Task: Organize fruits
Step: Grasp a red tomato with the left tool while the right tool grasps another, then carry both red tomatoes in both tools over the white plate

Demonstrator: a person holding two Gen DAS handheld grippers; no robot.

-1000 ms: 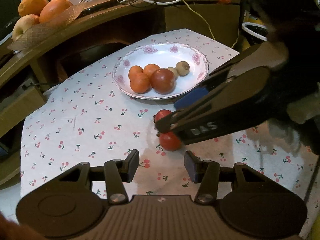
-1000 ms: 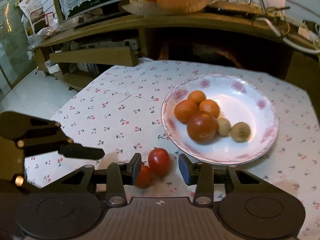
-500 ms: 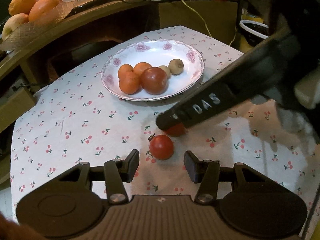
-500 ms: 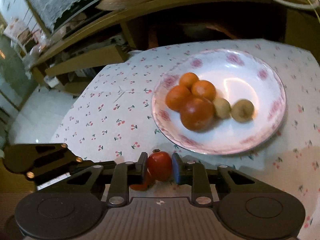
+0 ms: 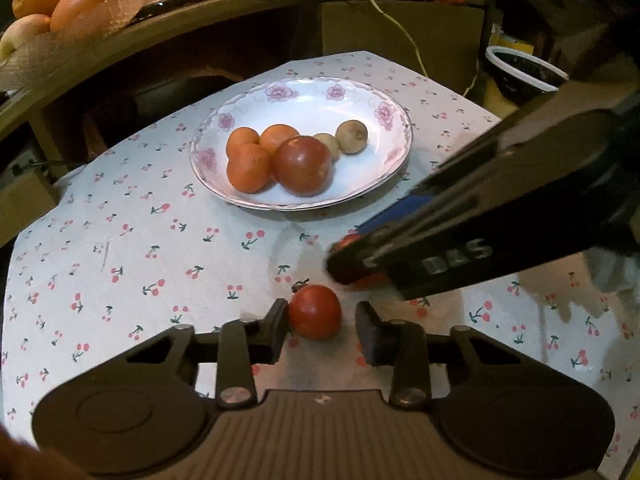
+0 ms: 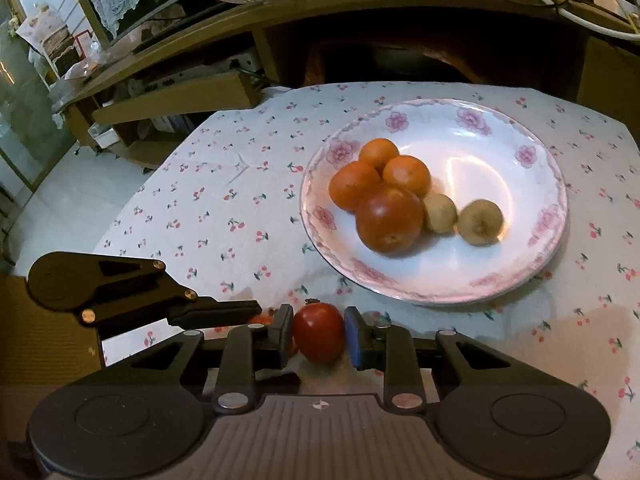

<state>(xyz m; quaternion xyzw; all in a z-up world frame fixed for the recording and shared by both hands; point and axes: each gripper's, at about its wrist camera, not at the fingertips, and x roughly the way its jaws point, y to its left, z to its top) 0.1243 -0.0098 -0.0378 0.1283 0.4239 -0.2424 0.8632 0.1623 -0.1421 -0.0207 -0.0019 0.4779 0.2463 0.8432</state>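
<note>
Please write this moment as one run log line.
left gripper: jaws just closing around first tomato, not gripped | right gripper: shut on second tomato

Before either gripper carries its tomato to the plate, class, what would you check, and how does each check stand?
1. Right gripper grip: ok. Both jaws press on the right gripper's tomato.
2. Left gripper grip: not ok. One jaw touches the left gripper's tomato, but a gap shows at the other.
3. Room on the plate: ok. A wide part beside the fruit is bare.
4. Clearance between grippers: not ok. They sit close together, and the right one crosses just beyond the left one's tomato.
5. Tablecloth free of the jaws: cannot tell.
</note>
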